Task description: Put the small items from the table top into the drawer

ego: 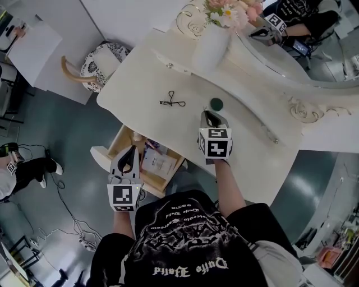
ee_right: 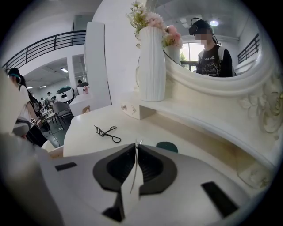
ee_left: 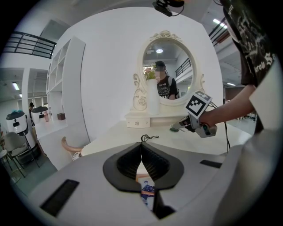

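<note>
- White vanity table (ego: 168, 73), drawer (ego: 116, 141) pulled open at front edge.
- Black eyelash curler (ego: 172, 101) and green disc (ego: 216, 103) lying on top, apart.
- Right gripper (ego: 210, 115) just beside disc, clenched on thin metal strip (ee_right: 131, 176) (tweezers, maybe).
- Left gripper (ego: 133, 150) over drawer, jaws together, empty.

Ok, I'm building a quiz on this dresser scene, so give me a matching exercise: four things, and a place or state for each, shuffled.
1 eyelash curler
2 green disc
3 white vase
4 drawer

A pulled open, things inside
B upright, holding flowers
C just ahead of the right gripper
D black, lying flat on the table top

Pairs: 1-D, 2-C, 3-B, 4-A
</note>
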Available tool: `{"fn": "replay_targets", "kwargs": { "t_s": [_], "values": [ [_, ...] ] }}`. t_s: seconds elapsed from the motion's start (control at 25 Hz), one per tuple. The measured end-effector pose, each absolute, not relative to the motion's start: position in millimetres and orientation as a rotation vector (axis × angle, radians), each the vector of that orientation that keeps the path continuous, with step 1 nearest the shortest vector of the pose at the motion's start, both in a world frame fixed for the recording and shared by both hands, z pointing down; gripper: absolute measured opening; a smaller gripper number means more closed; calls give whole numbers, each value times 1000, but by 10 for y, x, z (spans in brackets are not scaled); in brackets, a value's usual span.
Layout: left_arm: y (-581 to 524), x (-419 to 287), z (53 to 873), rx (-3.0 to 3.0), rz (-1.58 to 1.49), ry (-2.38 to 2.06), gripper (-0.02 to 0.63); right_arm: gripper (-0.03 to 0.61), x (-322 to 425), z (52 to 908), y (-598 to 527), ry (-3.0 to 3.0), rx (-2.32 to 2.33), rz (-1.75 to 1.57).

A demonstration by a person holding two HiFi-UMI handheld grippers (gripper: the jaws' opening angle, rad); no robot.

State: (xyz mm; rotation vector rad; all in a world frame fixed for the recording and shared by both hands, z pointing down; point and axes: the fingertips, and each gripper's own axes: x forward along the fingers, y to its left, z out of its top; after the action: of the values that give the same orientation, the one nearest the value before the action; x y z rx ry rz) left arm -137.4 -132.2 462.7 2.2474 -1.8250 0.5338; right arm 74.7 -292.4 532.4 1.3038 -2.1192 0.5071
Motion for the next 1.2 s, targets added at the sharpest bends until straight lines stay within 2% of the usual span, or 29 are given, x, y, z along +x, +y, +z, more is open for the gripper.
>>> {"fn": "replay_targets", "kwargs": {
  "t_s": [1.2],
  "values": [
    [-853,-1274,4661,2293,486,-1775,15,29,441,5022,-1803,-2255,1123,329]
  ]
}}
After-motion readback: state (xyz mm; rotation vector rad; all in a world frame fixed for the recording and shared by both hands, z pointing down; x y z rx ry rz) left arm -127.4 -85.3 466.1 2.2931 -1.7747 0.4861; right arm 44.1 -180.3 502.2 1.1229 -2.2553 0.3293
